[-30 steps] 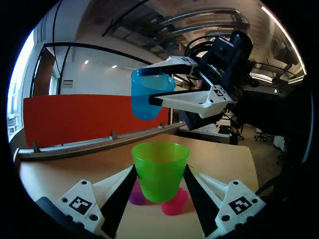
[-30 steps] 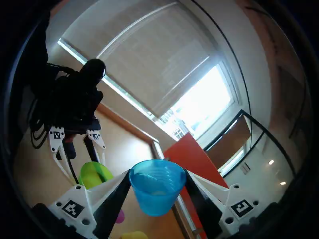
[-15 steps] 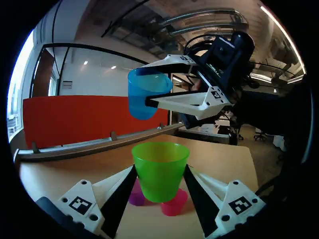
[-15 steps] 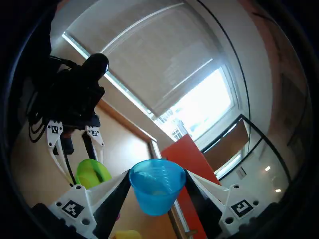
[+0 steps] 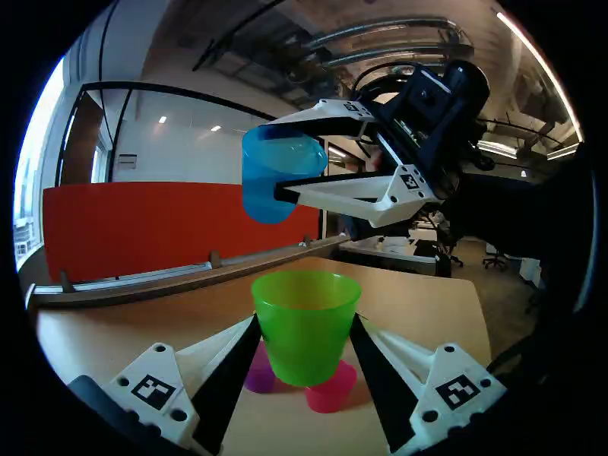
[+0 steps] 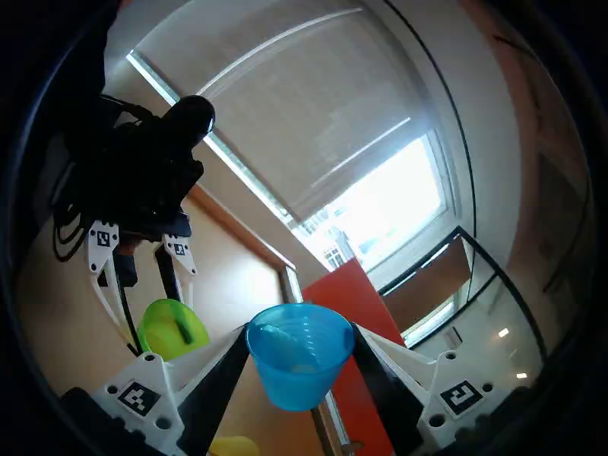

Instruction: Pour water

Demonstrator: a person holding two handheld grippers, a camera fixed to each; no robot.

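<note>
Gripping a green cup [image 5: 305, 342] in the left claw [image 5: 304, 323], upright, low over the bench [image 5: 425, 304]. Gripping a blue cup [image 6: 300, 365] in the right claw [image 6: 300, 334], raised above it, barely tipped. Judging nothing poured yet; tilting left to do. Counting two claws and five cups: those two, plus one purple cup [image 5: 260, 376], one pink cup [image 5: 332, 386], one yellow cup [image 6: 228, 446].

pale wooden table [image 5: 425, 304] with small purple cup [image 5: 260, 378] and pink cup [image 5: 334, 389] on it
</note>
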